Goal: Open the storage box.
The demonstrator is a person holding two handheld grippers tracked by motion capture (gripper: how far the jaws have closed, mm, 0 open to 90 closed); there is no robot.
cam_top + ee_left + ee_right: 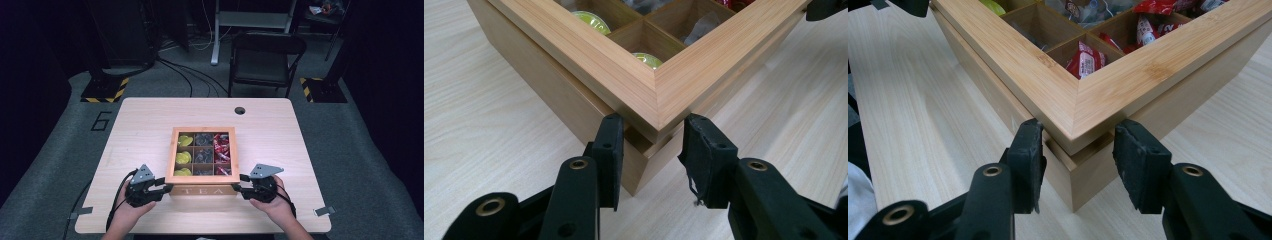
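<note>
A wooden box [202,130] marked TEA stands on the table near its front edge. Its glazed lid frame [624,65] [1058,75] sits a crack above the base at the front. Through it I see compartments of yellow-green pods [183,158], grey packets [203,140] and red packets [221,147]. My left gripper [165,184] [651,150] is shut on the lid's front left corner, pads against both sides. At the front right corner, my right gripper [240,184] [1075,150] clasps the lid the same way. A hand holds each gripper.
The light wooden table [145,125] has a round cable hole [240,110] behind the box. A dark folding chair [265,55] stands past the far edge, with cables and hazard-striped stand feet [105,90] on the floor.
</note>
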